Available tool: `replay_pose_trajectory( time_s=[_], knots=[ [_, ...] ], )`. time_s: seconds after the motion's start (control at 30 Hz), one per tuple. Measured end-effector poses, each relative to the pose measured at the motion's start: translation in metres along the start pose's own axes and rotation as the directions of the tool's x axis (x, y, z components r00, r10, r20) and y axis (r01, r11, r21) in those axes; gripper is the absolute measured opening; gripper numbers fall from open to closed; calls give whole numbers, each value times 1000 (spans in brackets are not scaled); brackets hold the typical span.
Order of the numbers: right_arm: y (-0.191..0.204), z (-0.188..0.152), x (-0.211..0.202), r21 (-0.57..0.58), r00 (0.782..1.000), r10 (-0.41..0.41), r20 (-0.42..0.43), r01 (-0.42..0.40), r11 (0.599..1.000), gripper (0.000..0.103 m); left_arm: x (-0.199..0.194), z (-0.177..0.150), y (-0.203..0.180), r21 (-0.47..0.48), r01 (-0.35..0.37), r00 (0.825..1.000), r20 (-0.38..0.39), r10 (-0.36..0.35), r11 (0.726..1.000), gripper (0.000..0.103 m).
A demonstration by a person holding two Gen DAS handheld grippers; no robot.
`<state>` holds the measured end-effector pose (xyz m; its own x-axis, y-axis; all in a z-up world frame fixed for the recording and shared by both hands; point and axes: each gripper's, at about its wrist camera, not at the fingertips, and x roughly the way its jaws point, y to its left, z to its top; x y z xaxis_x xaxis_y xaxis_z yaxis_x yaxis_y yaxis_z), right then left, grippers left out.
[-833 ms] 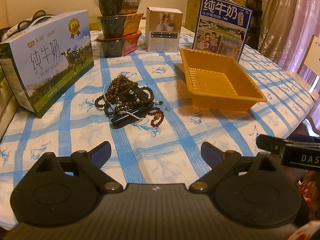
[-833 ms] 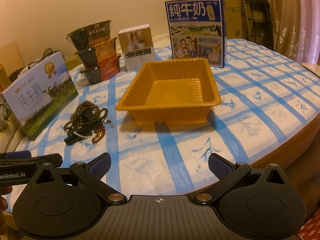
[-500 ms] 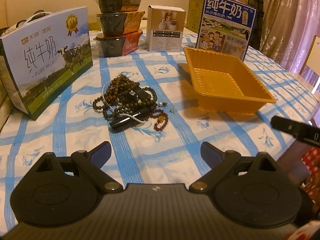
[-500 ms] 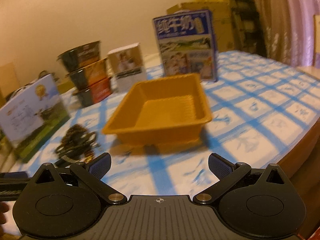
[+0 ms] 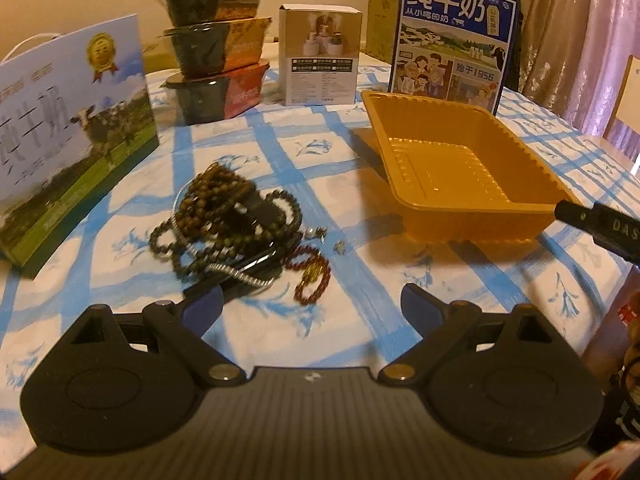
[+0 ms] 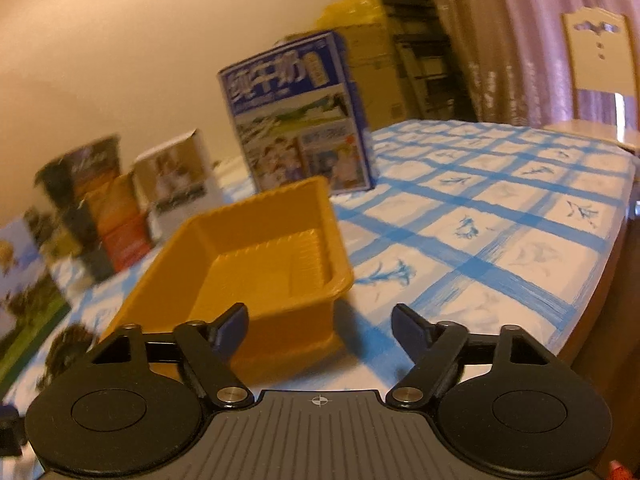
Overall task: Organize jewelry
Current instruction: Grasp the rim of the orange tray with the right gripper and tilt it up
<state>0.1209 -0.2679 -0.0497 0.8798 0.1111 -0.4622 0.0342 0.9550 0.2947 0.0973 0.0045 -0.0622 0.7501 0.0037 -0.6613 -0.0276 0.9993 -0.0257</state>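
Jewelry sits in one tangled heap of dark brown wooden bead strands on the blue-and-white checked tablecloth, just ahead of the left tongs and a bit toward their left finger. Mixed into that pile are a black bar-shaped piece, a thin silvery chain and a small reddish bead bracelet right in front of the gap between the fingers, plus a couple of tiny loose bits just past it. Left tongs are spread wide with nothing between them, not touching anything. The orange rectangular plastic tray is ahead and off to their right, empty inside. Right tongs are closing at this moment, still well apart, nothing pinched; the same tray sits straight ahead of their left finger, and whether that fingertip touches the tray's near wall I can't tell, the view is blurry. Behind it all: a blue milk carton box, a small white product box, three stacked dark bowls and a big cow-print milk box far left.
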Motion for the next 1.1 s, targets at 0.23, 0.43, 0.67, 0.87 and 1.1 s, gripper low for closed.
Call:
replay_pose_trajectory(
  time_s=[0.23, 0.43, 0.67, 0.87, 1.1],
  knots=[
    [-11, 5, 27, 136, 998, -32, 54, 24, 990, 57, 24, 11, -9, 28, -4, 1000, 2, 4, 1000, 91],
    [-9, 6, 48, 165, 997, -39, 70, 27, 986, 36, 37, 15, -11, 33, -2, 1000, -2, 2, 999, 90],
    [-13, 5, 65, 186, 997, -18, 72, 4, 982, 9, 47, 17, -15, 53, -16, 1000, 0, 16, 998, 90],
    [-18, 5, 62, 177, 997, 3, 83, -18, 984, 7, 53, 18, -18, 70, -12, 1000, 3, 11, 998, 87],
    [-42, 15, 45, 167, 995, 10, 100, -27, 986, 7, 59, 18, -29, 130, 42, 999, 9, -43, 991, 72]
  ],
)
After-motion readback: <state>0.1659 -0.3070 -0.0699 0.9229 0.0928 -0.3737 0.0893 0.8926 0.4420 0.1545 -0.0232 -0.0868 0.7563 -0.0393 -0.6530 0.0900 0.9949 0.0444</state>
